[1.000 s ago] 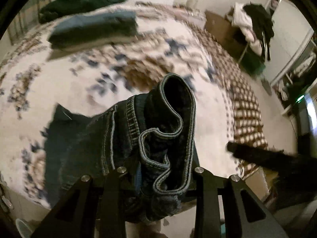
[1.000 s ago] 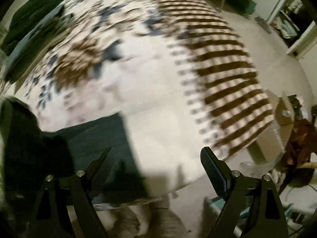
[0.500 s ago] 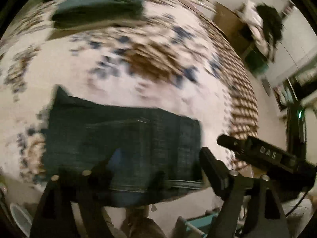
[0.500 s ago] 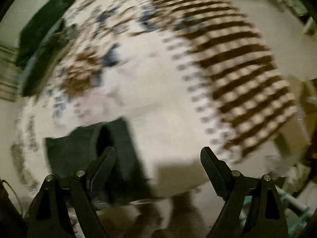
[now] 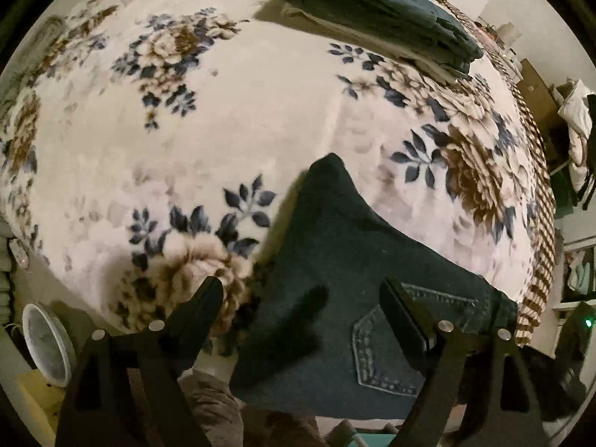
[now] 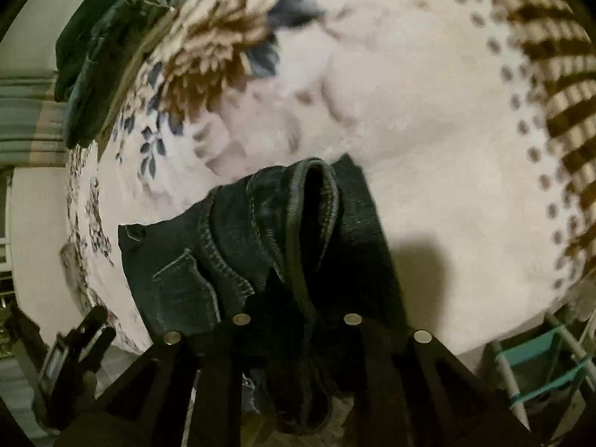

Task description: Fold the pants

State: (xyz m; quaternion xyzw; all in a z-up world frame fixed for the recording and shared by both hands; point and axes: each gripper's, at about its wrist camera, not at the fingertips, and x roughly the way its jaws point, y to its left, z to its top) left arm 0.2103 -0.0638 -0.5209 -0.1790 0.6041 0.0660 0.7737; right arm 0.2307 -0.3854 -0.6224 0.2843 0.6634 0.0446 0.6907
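In the left wrist view, the left gripper (image 5: 301, 298) no longer clutches the bunched denim it held a second ago; its jaws now stand spread and hold nothing, hovering above the folded jeans (image 5: 357, 298). The jeans lie flat near the front edge of the floral blanket (image 5: 208, 119), a back pocket facing up and one corner pointing away toward the middle of the bed. Broad bare blanket stretches to the left and beyond the jeans, up to a stack of folded clothes (image 5: 376, 11) at the far side, well apart from them. A white round object (image 5: 44, 342) sits below the bed's edge at lower left. In the right wrist view, the right gripper (image 6: 294, 316), wide open and off the cloth a second ago, is now pressed together on a thick fold of the jeans (image 6: 260, 246), seams and hem bunched just ahead of its fingers. The blanket (image 6: 428, 130) to the right lies bare as far as its brown striped border (image 6: 558, 85).
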